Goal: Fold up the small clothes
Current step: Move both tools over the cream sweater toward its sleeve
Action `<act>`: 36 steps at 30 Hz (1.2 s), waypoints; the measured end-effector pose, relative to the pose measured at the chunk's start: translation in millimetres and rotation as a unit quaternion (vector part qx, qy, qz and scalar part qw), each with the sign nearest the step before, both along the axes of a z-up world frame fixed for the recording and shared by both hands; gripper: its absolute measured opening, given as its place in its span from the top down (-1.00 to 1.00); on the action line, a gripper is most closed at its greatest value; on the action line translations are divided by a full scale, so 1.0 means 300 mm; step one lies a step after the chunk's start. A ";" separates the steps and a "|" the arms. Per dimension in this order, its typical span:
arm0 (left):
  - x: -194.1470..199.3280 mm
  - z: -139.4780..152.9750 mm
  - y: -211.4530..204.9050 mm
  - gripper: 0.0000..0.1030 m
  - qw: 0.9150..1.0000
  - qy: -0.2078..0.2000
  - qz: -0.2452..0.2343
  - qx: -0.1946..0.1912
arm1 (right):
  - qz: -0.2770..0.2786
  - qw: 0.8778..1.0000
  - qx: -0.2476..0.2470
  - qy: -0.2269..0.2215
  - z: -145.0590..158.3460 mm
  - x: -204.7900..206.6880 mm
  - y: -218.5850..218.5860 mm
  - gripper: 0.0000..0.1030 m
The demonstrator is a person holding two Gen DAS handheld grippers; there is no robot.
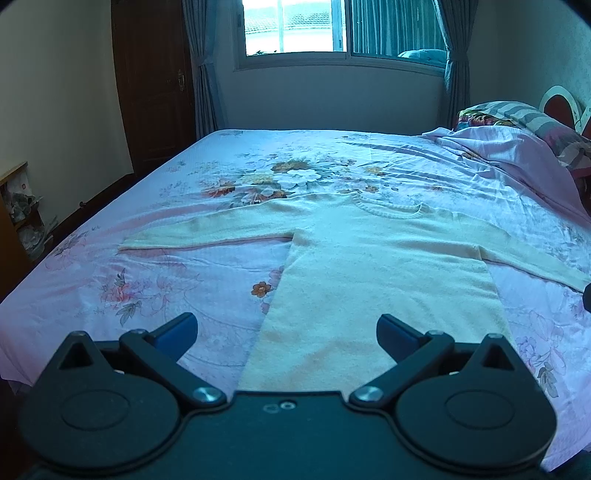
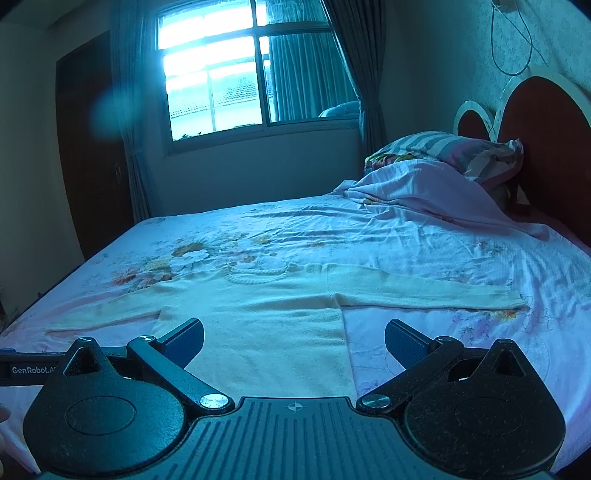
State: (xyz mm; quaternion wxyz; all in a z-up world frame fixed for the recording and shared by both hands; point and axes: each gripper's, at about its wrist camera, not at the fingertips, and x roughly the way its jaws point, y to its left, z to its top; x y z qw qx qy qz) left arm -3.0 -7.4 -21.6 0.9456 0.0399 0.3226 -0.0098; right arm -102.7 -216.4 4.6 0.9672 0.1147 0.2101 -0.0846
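Nothing of the folding looks done yet: the cream sweater (image 1: 369, 266) lies flat and fully spread on the bed (image 1: 184, 280), hem toward the near edge, neckline toward the far side, one sleeve stretched out to the left and the other to the right. No part of it is turned over on itself, so by my reading every fold is left to make, sleeves first or a lengthwise fold, whichever is chosen.

The left hand-held gripper (image 1: 287, 334) hovers over the near hem with its blue-padded jaws spread wide and nothing between them. The right hand-held gripper (image 2: 294, 339) is likewise wide apart and empty, poised above the lower right part of the sweater's body; neither looks to be touching the fabric.

The bed carries a pale pink sheet printed with flowers, smooth near the sweater and rumpled toward the far right, where a lilac blanket (image 2: 424, 184) is bunched against striped and floral pillows (image 2: 436, 147). A rounded red headboard (image 2: 546, 140) with a white rim stands at the right. On the far wall a bright window (image 1: 295, 26) is framed by grey curtains, with a dark wooden wardrobe (image 1: 151, 81) to its left and a low shelf (image 1: 18, 206) of clutter by the left wall.
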 end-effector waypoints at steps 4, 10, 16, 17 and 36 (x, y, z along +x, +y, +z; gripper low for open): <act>0.001 -0.002 0.001 -0.97 1.000 0.000 0.000 0.000 | -0.003 1.000 -0.005 0.006 -0.006 0.011 0.004 -1.00; 0.013 -0.015 0.011 -0.97 1.000 0.006 0.001 -0.002 | -0.011 1.000 -0.015 0.020 -0.018 0.032 0.010 -1.00; 0.023 -0.022 0.015 -0.97 1.000 0.012 0.002 -0.004 | -0.015 0.999 -0.021 0.031 -0.026 0.048 0.011 -1.00; 0.026 -0.024 0.016 -0.97 1.000 0.014 0.002 -0.003 | -0.015 0.999 -0.022 0.033 -0.027 0.050 0.011 -1.00; 0.083 -0.056 0.043 -0.97 0.999 0.042 0.017 -0.013 | -0.016 0.998 -0.013 0.057 -0.059 0.105 -0.011 -1.00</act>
